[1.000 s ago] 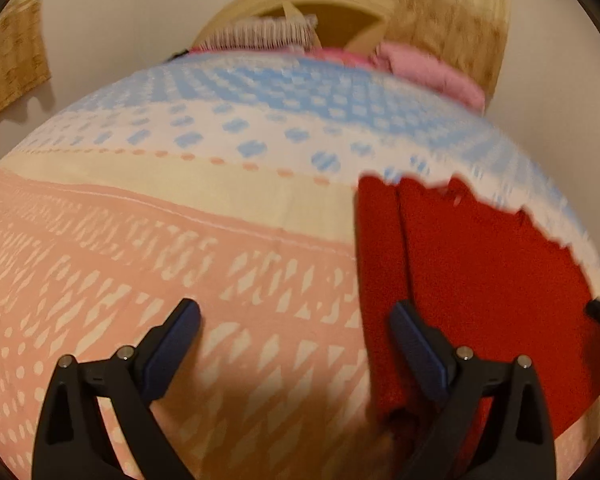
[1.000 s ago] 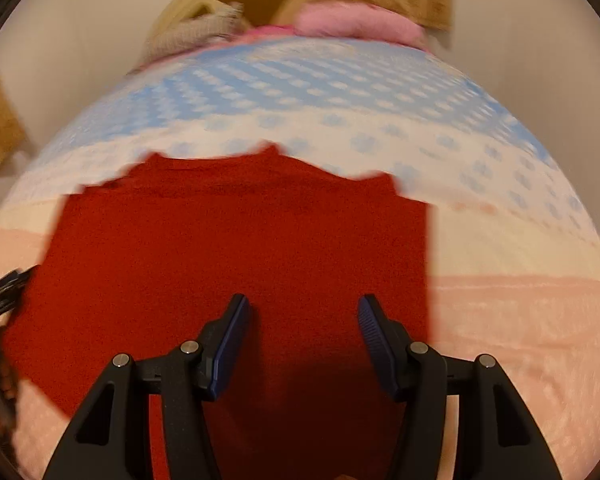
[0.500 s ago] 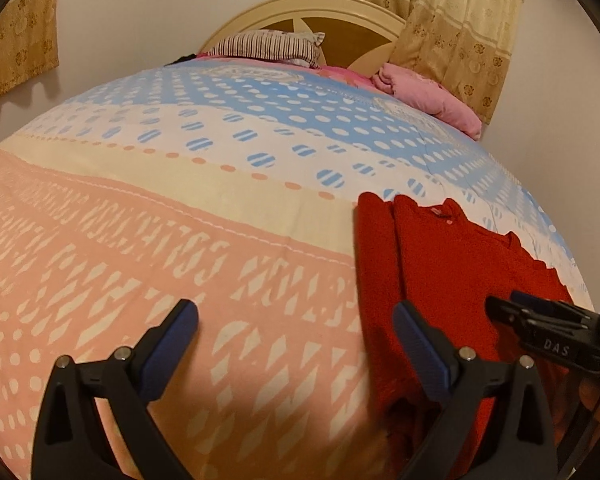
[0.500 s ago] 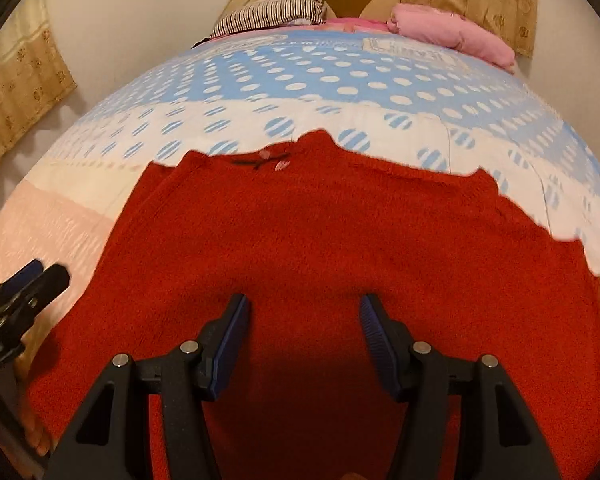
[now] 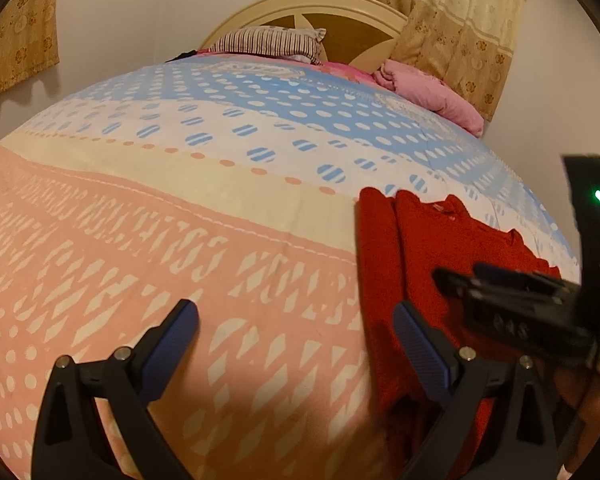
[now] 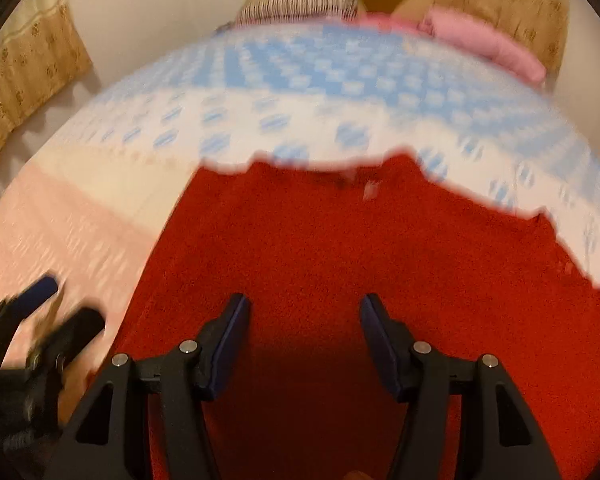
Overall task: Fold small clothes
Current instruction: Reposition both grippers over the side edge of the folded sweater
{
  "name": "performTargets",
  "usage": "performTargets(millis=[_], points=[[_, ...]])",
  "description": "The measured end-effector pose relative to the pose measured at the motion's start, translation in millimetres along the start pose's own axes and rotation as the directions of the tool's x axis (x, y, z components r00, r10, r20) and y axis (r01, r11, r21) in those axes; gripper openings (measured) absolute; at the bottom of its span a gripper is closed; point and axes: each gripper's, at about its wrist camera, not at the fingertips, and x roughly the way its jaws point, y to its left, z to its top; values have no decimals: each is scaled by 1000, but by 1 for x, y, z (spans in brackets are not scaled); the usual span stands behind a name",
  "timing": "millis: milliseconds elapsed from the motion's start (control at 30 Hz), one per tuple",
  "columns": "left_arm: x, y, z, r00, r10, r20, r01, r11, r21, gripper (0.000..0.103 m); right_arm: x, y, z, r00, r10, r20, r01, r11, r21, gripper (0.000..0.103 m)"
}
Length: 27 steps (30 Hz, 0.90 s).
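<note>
A red knitted garment (image 6: 340, 260) lies spread flat on a bed, filling the lower centre and right of the right wrist view. Its neckline points toward the top of the frame, and its upper edge looks jagged from motion blur. In the left wrist view the same garment sits at the lower right, with its left side folded inward in a long strip.

The right tool (image 6: 304, 344) hovers over the lower middle of the garment, its two blue-padded fingers moderately apart and holding nothing. The left tool (image 5: 296, 356) sits at the bottom of its own frame, spread wide and gripping nothing. Its left finger is above the bedspread (image 5: 180, 220), and its right finger (image 5: 420, 356) is over the garment's folded left edge.

The bedspread has peach, cream and blue dotted bands. At the top of the frame are a striped pillow (image 5: 272, 42), a pink blanket (image 5: 432, 94), a rounded cream headboard (image 5: 340, 4) and gold patterned curtains (image 5: 452, 20).
</note>
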Motion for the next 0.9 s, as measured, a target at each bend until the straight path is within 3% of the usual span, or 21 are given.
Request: performTargets(millis=[100,233,400,467,500,667,900], points=[[1,-1,0,1000,7,-3,-7,1000,9,100,3,-9,5,1000,28,2,-28,998,64,62],[3,-1,0,1000,-1,-12,1,1000,7,100,-16,-6,-1,999,31,32,-33,999,42,62],[5,-2,0,1000,1,-21,-1,1000,12,100,-47,3,-32,993,80,91,-79,997,-11,63],[5,-4,0,1000,6,-23,-6,1000,22,100,-37,11,-45,997,57,51,-54,997,-60,63],[6,-5,-1,1000,11,-25,-10,1000,28,100,-37,15,-51,996,40,82,-33,996,-83,65],[6,-7,-1,999,21,-32,-20,999,41,100,-47,11,-55,993,43,109,-39,999,-34,65],[10,-7,-1,999,7,-53,-5,999,42,100,-94,17,-93,978,74,193,-65,996,-57,65]])
